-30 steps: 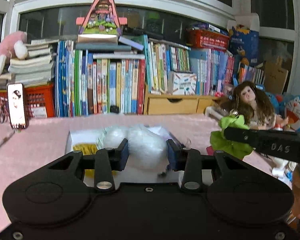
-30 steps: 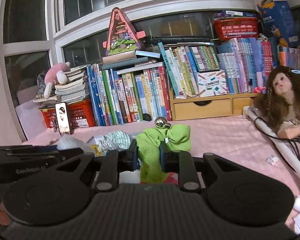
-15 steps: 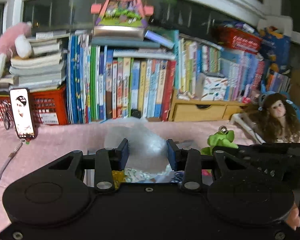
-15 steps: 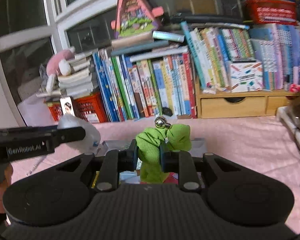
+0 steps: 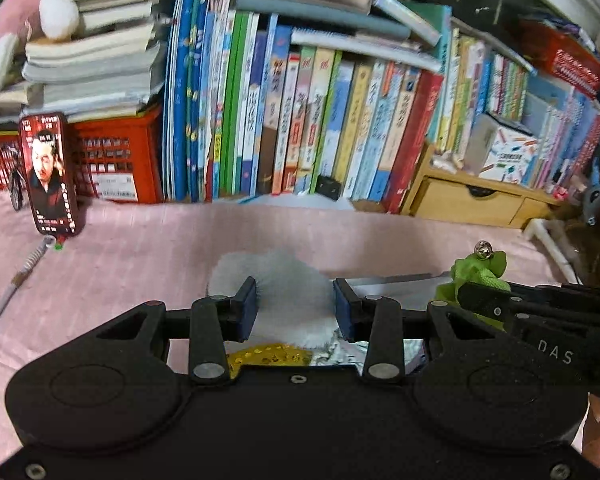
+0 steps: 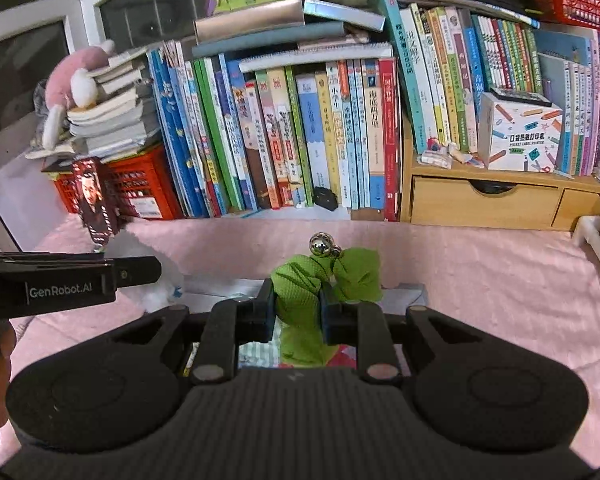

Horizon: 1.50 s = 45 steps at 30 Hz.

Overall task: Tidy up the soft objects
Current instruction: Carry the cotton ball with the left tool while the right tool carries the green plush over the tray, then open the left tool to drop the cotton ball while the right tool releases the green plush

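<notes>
Both hand-held grippers have moved closer to the wall of books since the earlier frames, so the shelf now fills the upper half of each view and the doll has slid to the far right edge.

On the left, a red crate (image 5: 116, 156) under a stack of books stands on the pink cloth (image 5: 140, 248), with a phone (image 5: 52, 174) propped upright in front of it. What the crate holds cannot be made out.

The left hand-held gripper (image 5: 295, 310) is clamped on a white fluffy bundle (image 5: 284, 284), which bulges above and below the pads with no clear long axis. Beneath it lies a shallow grey box (image 6: 404, 294) on the pink cloth; inside show a yellow sequinned piece (image 5: 268, 358) and some striped and red fabric, partly hidden by the gripper bodies.

The right hand-held gripper (image 6: 298, 312) is clamped on a green cloth toy (image 6: 300, 284). Its long axis runs roughly upright, the bunched top with a small metal bell (image 6: 320, 245) pointing up toward the books and the lower end hanging down over the box.

Further right, a wooden drawer unit (image 6: 488, 204) carries more books and a white patterned carton (image 6: 520, 138). Its drawers are closed.
</notes>
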Each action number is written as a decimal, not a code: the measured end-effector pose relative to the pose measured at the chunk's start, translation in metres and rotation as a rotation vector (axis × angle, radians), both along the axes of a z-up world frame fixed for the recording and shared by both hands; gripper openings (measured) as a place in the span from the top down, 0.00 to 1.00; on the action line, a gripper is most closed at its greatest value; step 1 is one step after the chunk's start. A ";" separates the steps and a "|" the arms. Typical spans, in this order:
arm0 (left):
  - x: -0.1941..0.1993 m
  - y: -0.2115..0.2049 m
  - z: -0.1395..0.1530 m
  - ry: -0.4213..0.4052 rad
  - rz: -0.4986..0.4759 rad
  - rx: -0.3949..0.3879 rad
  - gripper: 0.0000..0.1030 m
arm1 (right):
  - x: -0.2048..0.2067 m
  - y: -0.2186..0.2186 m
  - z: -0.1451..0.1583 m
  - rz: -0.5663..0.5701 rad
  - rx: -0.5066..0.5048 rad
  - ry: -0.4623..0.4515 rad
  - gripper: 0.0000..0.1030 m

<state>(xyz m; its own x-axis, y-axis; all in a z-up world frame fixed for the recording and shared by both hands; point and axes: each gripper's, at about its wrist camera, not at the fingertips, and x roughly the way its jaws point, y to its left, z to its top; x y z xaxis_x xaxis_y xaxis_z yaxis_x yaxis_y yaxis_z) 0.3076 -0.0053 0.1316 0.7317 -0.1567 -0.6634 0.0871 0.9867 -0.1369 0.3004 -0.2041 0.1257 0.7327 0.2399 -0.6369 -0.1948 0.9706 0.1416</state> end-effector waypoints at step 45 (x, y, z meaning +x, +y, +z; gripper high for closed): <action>-0.008 -0.001 -0.022 0.083 -0.053 0.050 0.47 | 0.013 0.006 -0.029 0.001 0.009 0.166 0.36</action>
<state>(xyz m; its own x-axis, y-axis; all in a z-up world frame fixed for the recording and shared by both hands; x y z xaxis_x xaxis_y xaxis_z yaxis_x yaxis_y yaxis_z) 0.2995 -0.0065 0.1095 0.6656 -0.1584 -0.7293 0.1294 0.9869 -0.0963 0.3131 -0.1981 0.0964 0.6175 0.2467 -0.7469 -0.1685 0.9690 0.1808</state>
